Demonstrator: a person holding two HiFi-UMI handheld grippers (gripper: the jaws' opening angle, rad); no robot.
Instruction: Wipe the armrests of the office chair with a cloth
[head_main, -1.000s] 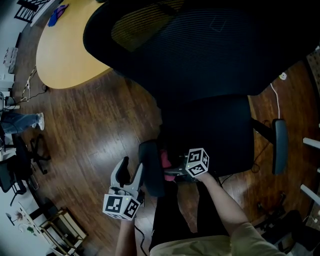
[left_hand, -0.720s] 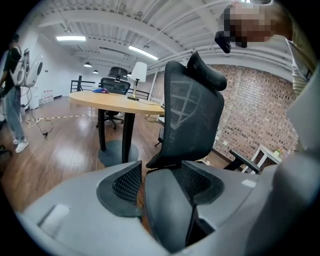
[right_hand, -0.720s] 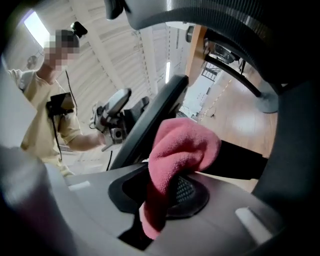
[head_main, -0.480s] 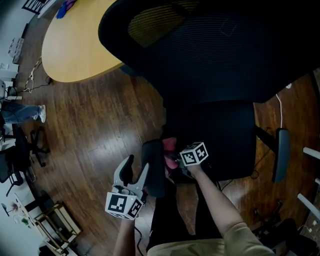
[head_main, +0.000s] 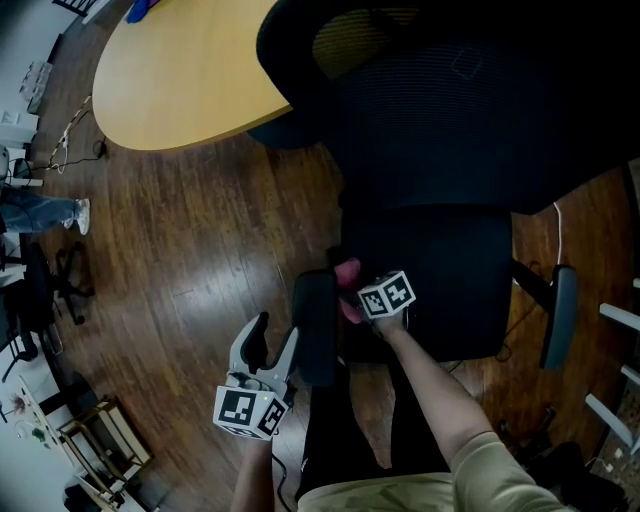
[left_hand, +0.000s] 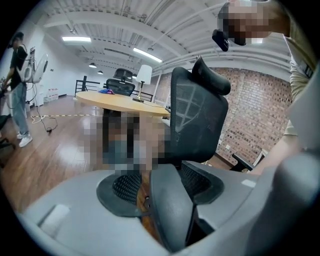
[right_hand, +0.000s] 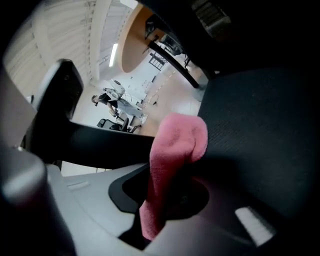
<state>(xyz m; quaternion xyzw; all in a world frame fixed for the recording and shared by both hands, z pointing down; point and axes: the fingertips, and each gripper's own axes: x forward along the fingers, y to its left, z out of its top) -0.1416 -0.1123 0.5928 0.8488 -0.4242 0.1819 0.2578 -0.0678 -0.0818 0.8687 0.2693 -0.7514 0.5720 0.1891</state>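
The black office chair (head_main: 440, 130) stands before me, its seat (head_main: 440, 275) low in the head view. My right gripper (head_main: 355, 300) is shut on a pink cloth (head_main: 348, 278), which it holds against the inner side of the left armrest (head_main: 315, 325) near its far end. In the right gripper view the cloth (right_hand: 172, 160) hangs folded between the jaws (right_hand: 170, 195), with the dark armrest bar (right_hand: 100, 145) to its left. My left gripper (head_main: 270, 345) is open at the armrest's outer near side. The armrest's end (left_hand: 170, 210) shows between its pads (left_hand: 125, 186). The right armrest (head_main: 558, 315) is untouched.
An oval wooden table (head_main: 180, 80) stands at the back left on the wood floor (head_main: 200, 250). A person (head_main: 40, 213) and another chair (head_main: 45, 290) are at the far left edge. A white cable (head_main: 535, 270) runs down beside the right armrest.
My right gripper has slid the pink cloth forward along the left armrest toward its far end. The left gripper has stayed open at the armrest's near end.
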